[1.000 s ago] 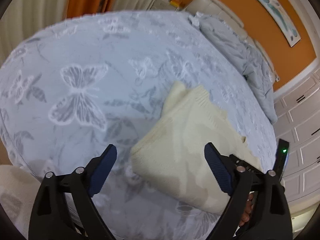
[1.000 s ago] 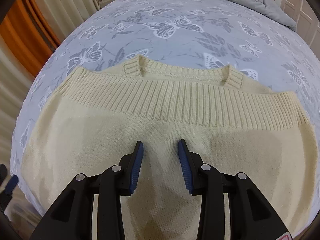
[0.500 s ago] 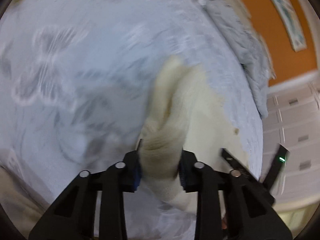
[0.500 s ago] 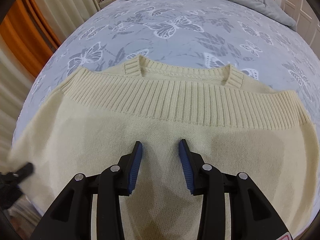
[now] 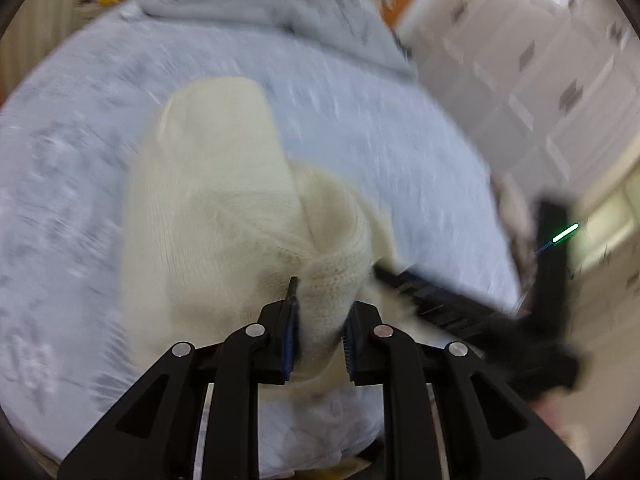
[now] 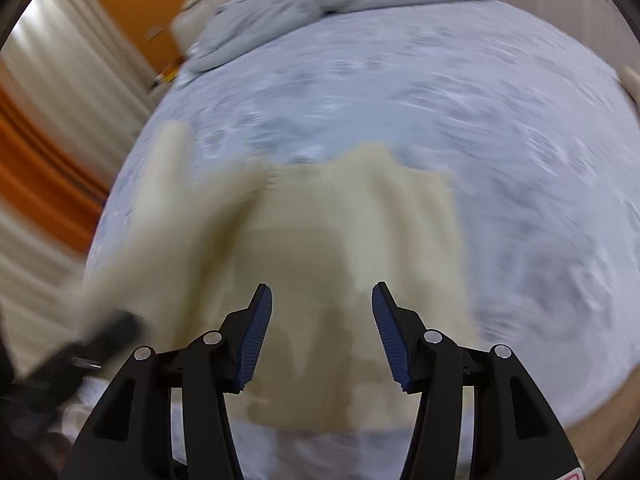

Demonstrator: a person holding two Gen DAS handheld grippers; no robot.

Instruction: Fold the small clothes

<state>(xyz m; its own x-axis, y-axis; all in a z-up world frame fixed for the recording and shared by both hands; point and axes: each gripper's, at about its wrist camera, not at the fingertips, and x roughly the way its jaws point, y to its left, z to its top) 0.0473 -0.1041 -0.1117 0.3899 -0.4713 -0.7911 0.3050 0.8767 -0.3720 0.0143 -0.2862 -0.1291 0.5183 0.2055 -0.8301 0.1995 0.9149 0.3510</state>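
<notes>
A cream knit sweater [image 5: 208, 200] lies on the butterfly-print bedspread [image 5: 72, 184]. My left gripper [image 5: 318, 312] is shut on a bunched edge of the sweater and lifts it over the rest of the garment. In the right wrist view the sweater [image 6: 340, 240] lies spread under my right gripper [image 6: 322, 316], which is open and hovers just above the fabric. The lifted part of the sweater [image 6: 160, 216] hangs blurred at the left there. The right gripper [image 5: 460, 304] also shows blurred at the right of the left wrist view.
A grey duvet [image 6: 328, 4] is heaped at the far end of the bed. White cupboards [image 5: 540, 60] stand to the right, orange and cream curtains [image 6: 44, 152] to the left. The near bed edge [image 6: 320, 448] lies just under my right gripper.
My left gripper closed on the sweater's edge and swung it up and over toward the right. My right gripper opened wider and both views shifted, now blurred by motion.
</notes>
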